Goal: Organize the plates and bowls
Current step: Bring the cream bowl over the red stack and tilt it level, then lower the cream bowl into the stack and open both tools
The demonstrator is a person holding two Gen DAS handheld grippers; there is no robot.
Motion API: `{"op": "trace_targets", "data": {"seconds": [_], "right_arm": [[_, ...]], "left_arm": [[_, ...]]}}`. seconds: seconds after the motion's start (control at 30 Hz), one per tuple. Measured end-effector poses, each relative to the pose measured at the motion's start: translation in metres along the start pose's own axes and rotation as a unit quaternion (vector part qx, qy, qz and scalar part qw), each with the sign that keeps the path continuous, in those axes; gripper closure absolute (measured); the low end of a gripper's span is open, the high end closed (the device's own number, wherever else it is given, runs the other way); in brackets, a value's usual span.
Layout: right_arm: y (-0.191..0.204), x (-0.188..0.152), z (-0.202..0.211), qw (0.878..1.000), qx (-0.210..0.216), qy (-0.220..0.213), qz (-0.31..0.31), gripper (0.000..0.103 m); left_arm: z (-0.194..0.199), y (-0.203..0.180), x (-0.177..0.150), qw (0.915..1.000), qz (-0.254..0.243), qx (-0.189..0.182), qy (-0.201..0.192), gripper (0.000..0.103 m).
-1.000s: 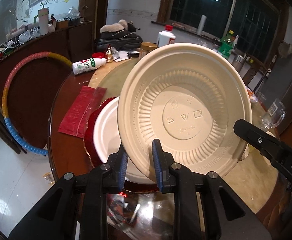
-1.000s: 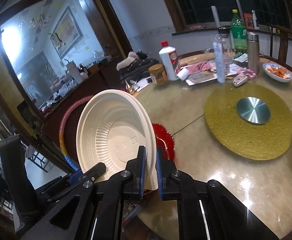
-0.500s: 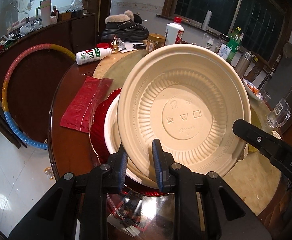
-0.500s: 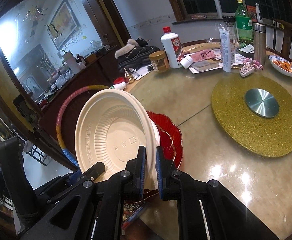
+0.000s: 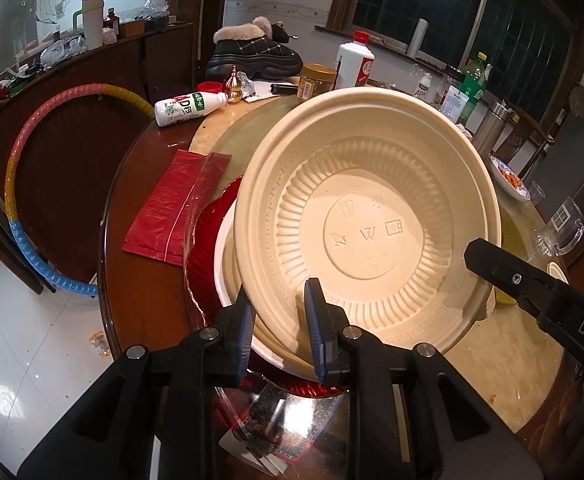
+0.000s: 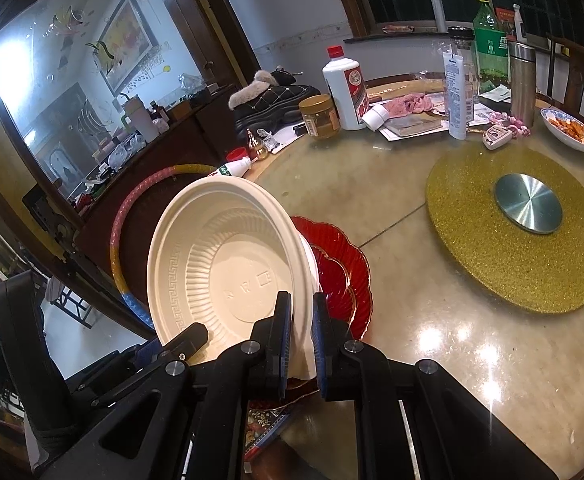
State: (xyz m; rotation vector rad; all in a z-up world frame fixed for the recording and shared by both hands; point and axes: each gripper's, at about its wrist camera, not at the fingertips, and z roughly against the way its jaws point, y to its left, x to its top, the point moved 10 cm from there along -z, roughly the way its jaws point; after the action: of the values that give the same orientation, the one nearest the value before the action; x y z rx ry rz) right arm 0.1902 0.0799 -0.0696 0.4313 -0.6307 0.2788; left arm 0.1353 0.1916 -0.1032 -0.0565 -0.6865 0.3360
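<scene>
Both grippers grip one cream plastic bowl [image 5: 367, 216] by its rim and hold it tilted. My left gripper [image 5: 280, 324] is shut on the near rim. My right gripper [image 6: 300, 332] is shut on the opposite rim of the bowl [image 6: 228, 268]. Under it a second white bowl [image 5: 228, 276] sits on a red scalloped plate [image 5: 208, 248]; the plate also shows in the right wrist view [image 6: 339, 276].
A red packet [image 5: 168, 208] lies left of the plate. A gold turntable mat [image 6: 515, 224] is on the round table. Bottles, a jar [image 6: 320, 116], a shoe and a small dish [image 6: 569, 128] stand at the far edge. A hoop [image 5: 24, 184] leans by the table.
The held bowl has come down and closer over the white bowl on the red plate. Both grippers stay shut on its rim.
</scene>
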Motion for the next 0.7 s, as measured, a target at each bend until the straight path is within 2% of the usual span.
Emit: {"op": "trace_targets", "data": {"seconds": [0.33,0.43,0.5,0.57,0.63,0.7], "right_arm": [[0.000,0.004,-0.010,1.000,0.003,0.013,-0.004,0.092],[-0.002,0.005,-0.016,1.000,0.008,0.021,-0.010,0.088],[-0.002,0.005,-0.019,1.000,0.013,0.024,-0.014,0.088],[-0.003,0.006,-0.019,1.000,0.015,0.021,-0.016,0.087],[-0.004,0.007,-0.017,1.000,0.016,0.016,-0.016,0.086],[-0.004,0.008,-0.015,0.999,0.024,0.013,-0.022,0.075]], "left_arm": [[-0.003,0.001,0.004,0.9999,0.000,0.012,0.007,0.081],[-0.002,0.002,0.006,0.9999,0.007,0.008,0.003,0.078],[0.001,0.003,0.008,0.9999,0.013,0.008,-0.001,0.074],[0.006,0.006,0.011,0.9996,0.020,0.015,-0.016,0.058],[0.012,0.008,0.015,0.9989,0.024,0.023,-0.034,0.053],[0.016,0.009,0.018,0.9985,0.029,0.022,-0.042,0.052]]}}
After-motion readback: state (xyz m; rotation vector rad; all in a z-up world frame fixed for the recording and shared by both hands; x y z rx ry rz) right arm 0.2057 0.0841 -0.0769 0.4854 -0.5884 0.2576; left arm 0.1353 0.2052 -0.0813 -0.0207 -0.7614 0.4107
